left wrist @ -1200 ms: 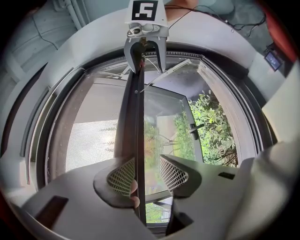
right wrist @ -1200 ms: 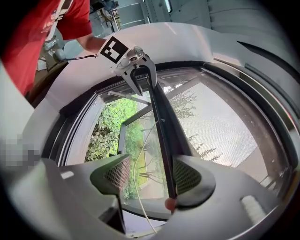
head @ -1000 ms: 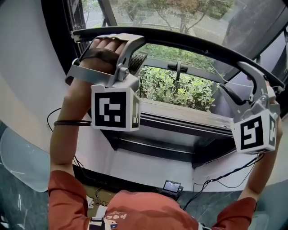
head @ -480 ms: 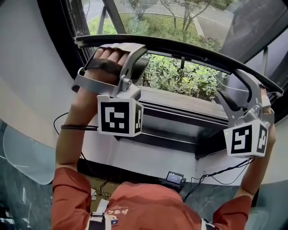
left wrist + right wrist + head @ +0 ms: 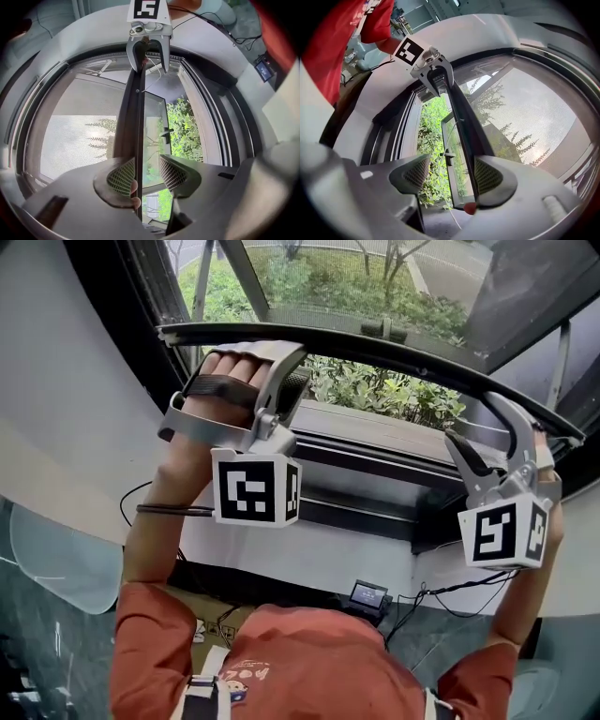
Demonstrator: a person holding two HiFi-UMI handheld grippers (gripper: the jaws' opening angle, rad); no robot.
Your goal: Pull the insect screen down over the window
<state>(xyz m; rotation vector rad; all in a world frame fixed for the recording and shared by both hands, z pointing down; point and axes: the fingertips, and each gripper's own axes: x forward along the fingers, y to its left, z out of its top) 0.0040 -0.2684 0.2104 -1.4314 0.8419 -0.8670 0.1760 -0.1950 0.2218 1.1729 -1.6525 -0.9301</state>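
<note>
— What is changing since a second ago?
— The bar (image 5: 375,338) at the foot of the screen (image 5: 375,282) is sitting lower. The strip of bushes (image 5: 394,395) showing between it and the sill (image 5: 375,432) is getting thinner, and both grippers are riding down with it.
— Are they clamping it?
— No. The left gripper (image 5: 292,367) is holding its jaws apart with the bar running between them. In its own view the bar (image 5: 132,103) is lying against one pad (image 5: 121,177), with daylight showing on the other side. The right gripper (image 5: 480,423) is doing the same nearer the bar's other end: jaws apart, bar (image 5: 464,117) touching one pad (image 5: 487,177), a wide gap to the other.
— How far is the screen reaching?
— It is covering the upper part of the window. The mesh is hanging above the bar, and the part below is standing open.
— Is any room remaining?
— Yes, an open band is running between bar and sill. The bar's ends are meeting the dark frame (image 5: 141,296) on either side, and the grippers are sitting inside those ends, well apart from each other. A handle (image 5: 166,133) is showing beyond the bar.
</note>
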